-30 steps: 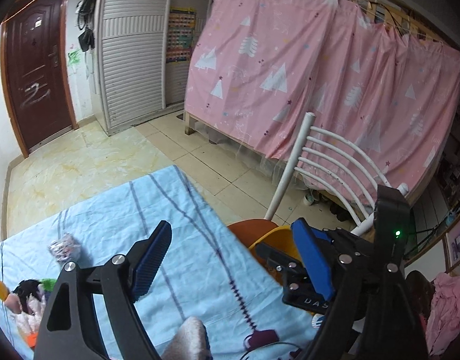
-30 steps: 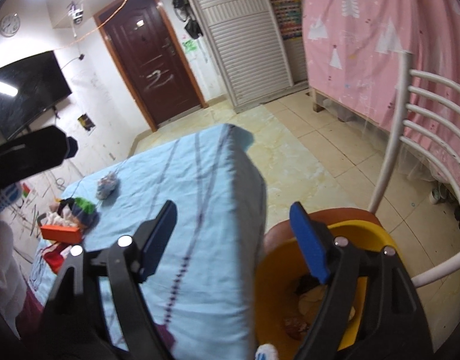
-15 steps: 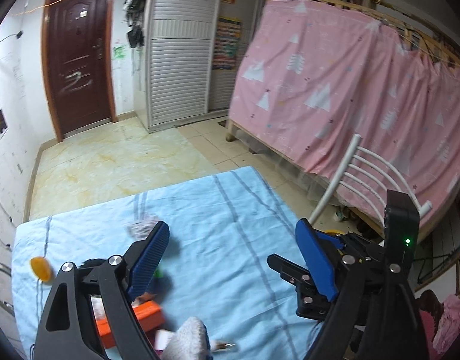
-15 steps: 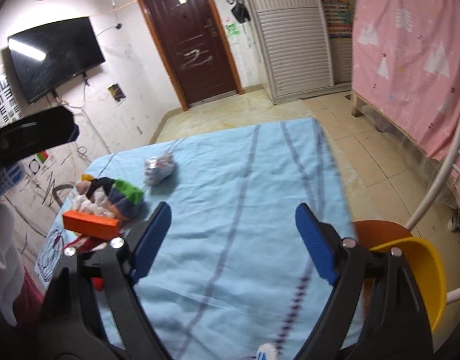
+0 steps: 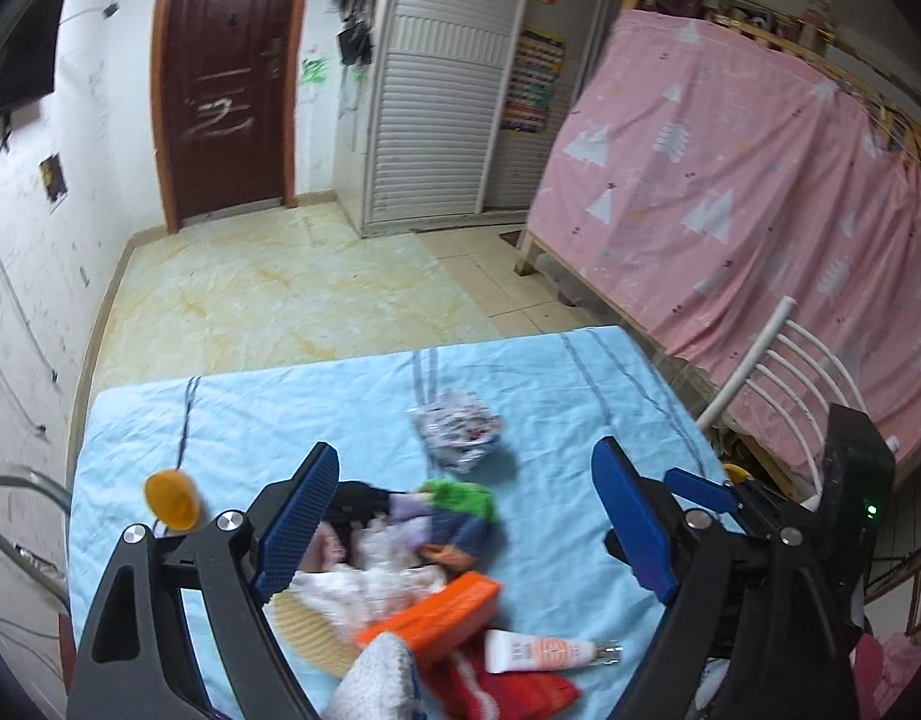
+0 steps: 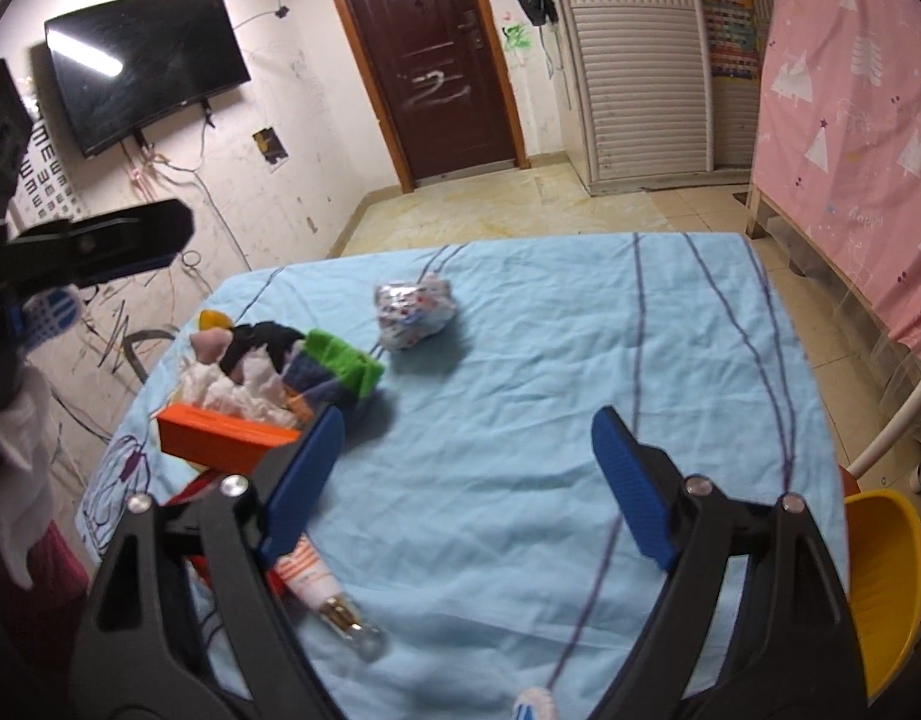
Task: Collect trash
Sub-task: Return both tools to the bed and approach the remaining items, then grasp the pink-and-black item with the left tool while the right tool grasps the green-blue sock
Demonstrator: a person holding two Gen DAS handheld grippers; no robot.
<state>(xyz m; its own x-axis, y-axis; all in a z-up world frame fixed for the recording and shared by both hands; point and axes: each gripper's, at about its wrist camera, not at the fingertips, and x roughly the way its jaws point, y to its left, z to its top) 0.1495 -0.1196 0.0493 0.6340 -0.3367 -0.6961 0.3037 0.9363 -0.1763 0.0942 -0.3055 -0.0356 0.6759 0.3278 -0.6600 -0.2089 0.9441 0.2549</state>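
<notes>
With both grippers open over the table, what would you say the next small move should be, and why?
Probably ease the right gripper forward toward the crumpled wrapper. Its jaws are wide open and empty, and the wrapper lies alone on the blue cloth, apart from the pile by the orange box. The yellow bin waits at the right edge for the drop.
</notes>
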